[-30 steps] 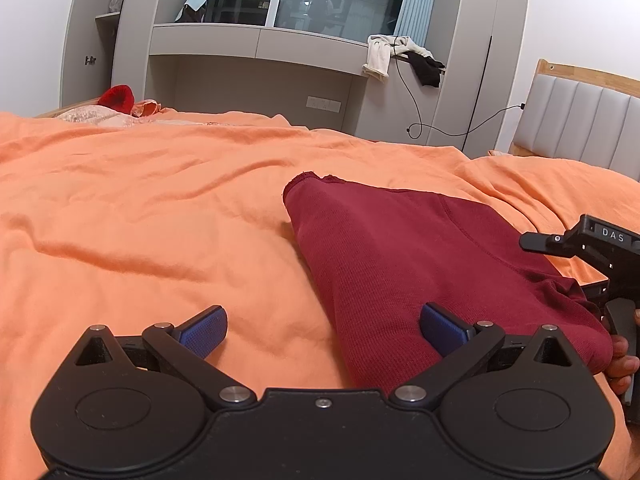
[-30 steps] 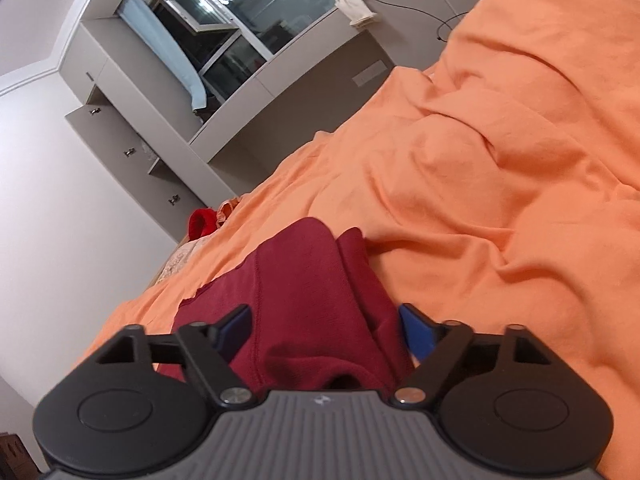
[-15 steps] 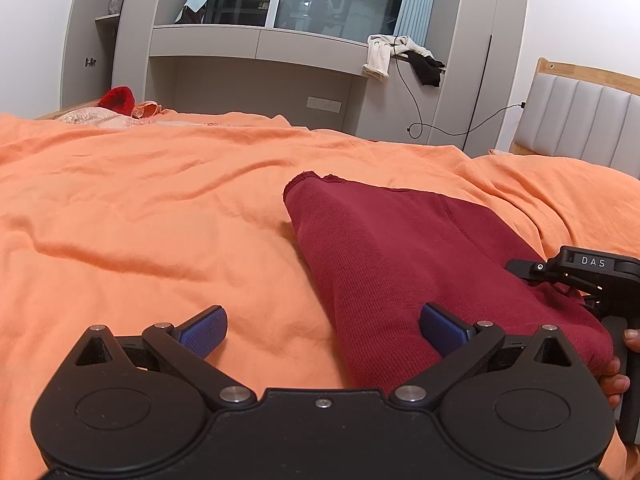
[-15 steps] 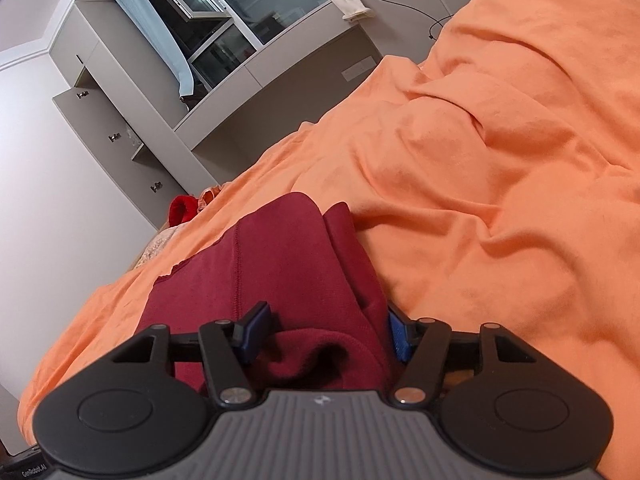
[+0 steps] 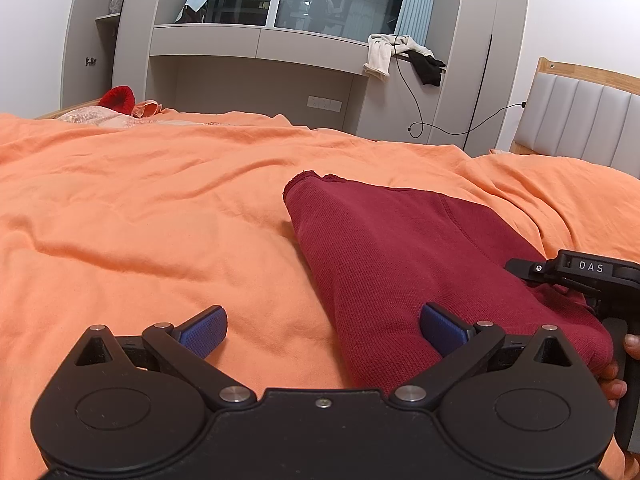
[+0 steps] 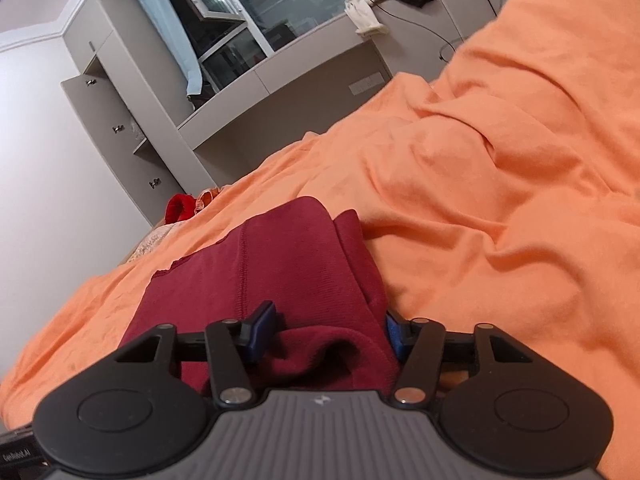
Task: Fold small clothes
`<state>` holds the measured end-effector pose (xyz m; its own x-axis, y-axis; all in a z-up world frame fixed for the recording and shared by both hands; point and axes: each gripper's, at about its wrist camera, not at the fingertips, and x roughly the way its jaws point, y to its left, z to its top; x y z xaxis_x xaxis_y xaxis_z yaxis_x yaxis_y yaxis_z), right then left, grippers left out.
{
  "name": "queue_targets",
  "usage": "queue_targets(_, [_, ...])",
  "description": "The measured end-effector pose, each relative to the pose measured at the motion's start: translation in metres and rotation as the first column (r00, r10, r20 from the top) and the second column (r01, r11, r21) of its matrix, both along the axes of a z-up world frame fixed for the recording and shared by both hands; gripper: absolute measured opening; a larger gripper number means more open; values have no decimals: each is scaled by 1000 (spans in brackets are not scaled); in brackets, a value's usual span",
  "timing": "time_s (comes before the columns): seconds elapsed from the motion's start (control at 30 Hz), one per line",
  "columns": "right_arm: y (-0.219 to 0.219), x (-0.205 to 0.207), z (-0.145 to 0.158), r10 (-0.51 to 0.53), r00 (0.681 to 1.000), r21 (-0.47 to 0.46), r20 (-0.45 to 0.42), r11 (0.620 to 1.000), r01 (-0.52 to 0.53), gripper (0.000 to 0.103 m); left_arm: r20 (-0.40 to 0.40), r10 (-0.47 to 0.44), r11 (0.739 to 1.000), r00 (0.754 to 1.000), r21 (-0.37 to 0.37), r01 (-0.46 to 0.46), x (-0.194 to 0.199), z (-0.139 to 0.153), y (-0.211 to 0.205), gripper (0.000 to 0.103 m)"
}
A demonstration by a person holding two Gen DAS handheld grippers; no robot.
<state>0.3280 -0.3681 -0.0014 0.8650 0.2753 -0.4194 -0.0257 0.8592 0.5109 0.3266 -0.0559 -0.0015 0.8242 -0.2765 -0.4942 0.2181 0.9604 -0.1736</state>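
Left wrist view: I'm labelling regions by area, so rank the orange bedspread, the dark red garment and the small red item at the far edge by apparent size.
1. orange bedspread
2. dark red garment
3. small red item, which lies much farther away, so its true size is unsure.

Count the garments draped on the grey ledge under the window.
2: a white garment hanging over the ledge's right end, and a black garment just right of it, touching. More could be hidden beneath them.
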Motion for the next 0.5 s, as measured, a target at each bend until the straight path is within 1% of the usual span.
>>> queue_targets(0.03, [2, -1, 1, 3, 1000, -14, 8, 1000, -2, 52, 0, 0, 1000, 1000, 0, 0, 0, 0, 0, 103])
queue_targets(0.1, [6, -3, 4, 13, 1000, -43, 26, 999, -12, 44, 0, 0, 1000, 1000, -1, 0, 0, 0, 0, 103])
queue_targets(0.17, [11, -5, 7, 21, 999, -76, 44, 997, -17, 42, 11, 4, 1000, 1000, -11, -3, -1, 2, 1, 102])
queue_targets(0.27, [18, -8, 12, 35, 997, -126, 63, 992, -27, 42, 40, -19, 999, 999, -44, 21, -4, 5, 4, 102])
queue_targets(0.33, [21, -10, 13, 36, 997, -144, 68, 989, -26, 42, 51, -44, 996, 998, -78, 48, -5, 7, 6, 102])
queue_targets(0.4, [21, -11, 13, 36, 997, -141, 68, 990, -26, 42, 54, -78, 992, 996, -97, 83, -5, 8, 5, 102])
queue_targets(0.5, [19, -12, 12, 35, 997, -129, 63, 991, -27, 43, 52, -113, 988, 992, -96, 118, -3, 11, 1, 102])
